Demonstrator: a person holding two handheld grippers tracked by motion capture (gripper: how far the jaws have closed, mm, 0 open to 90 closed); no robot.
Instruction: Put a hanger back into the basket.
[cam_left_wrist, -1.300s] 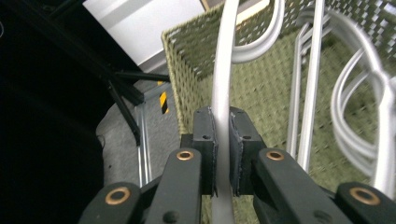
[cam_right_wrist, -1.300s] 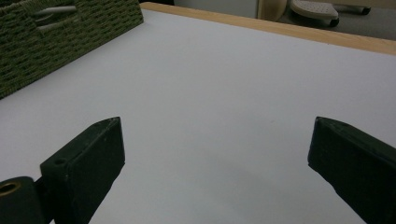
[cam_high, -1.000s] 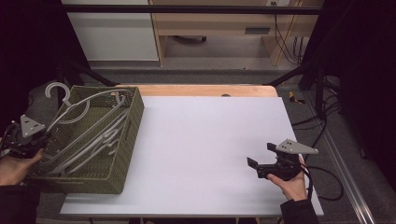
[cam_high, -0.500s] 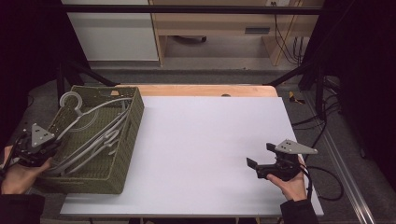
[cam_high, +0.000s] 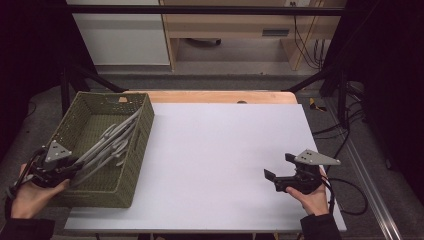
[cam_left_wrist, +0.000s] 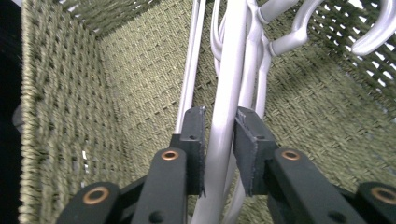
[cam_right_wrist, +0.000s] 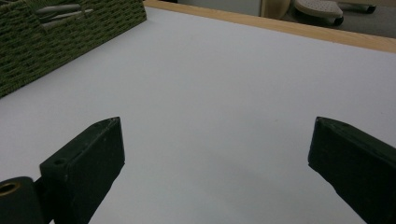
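Here the grey hangers (cam_left_wrist: 229, 93) lie bundled inside the green woven basket (cam_high: 80, 130), slanting from its near left corner toward the far right wall, hooks up at the far end. My left gripper (cam_left_wrist: 219, 126) reaches in at the near end; its fingers (cam_left_wrist: 194, 135) have just been opening and now straddle one hanger bar with a slim gap on each side. The basket sits at the left edge of the white worktop (cam_high: 220, 150). My right gripper (cam_high: 279, 174) hovers over the worktop's near right part, fingers spread wide around nothing.
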